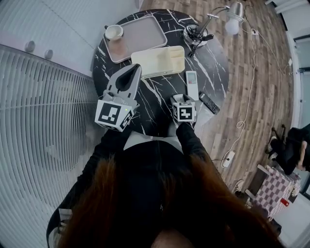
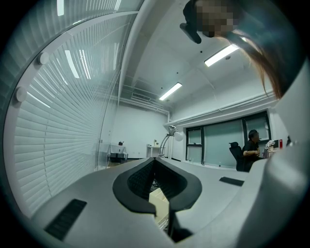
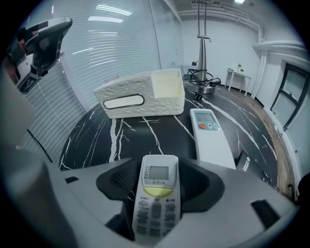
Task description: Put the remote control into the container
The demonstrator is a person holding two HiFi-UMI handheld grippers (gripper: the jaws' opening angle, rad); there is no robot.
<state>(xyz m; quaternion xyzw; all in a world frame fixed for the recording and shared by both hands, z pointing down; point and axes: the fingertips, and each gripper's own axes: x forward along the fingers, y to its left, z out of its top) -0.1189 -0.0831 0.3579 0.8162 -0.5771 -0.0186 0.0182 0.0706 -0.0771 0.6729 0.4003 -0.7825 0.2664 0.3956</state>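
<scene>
A white remote control [image 3: 156, 193] with a small screen and grey buttons lies on the black marbled table, between the pads of my right gripper [image 3: 157, 177]. A gap shows beside the remote at the left pad, so the gripper is open around it. In the head view the right gripper [image 1: 182, 100] points steeply down near the table's front edge and hides that remote. The cream container [image 1: 158, 61] [image 3: 140, 94] stands further back on the table. My left gripper [image 1: 133, 71] [image 2: 155, 162] hovers level to the left, shut and empty, its tips near the container's front.
A second white remote [image 1: 192, 83] [image 3: 208, 131] and a black remote [image 1: 209, 102] lie just right of my right gripper. A grey tray [image 1: 140, 38] with a cup [image 1: 114, 32], a cable bundle [image 1: 196, 34] and a desk lamp [image 1: 235, 14] sit at the back.
</scene>
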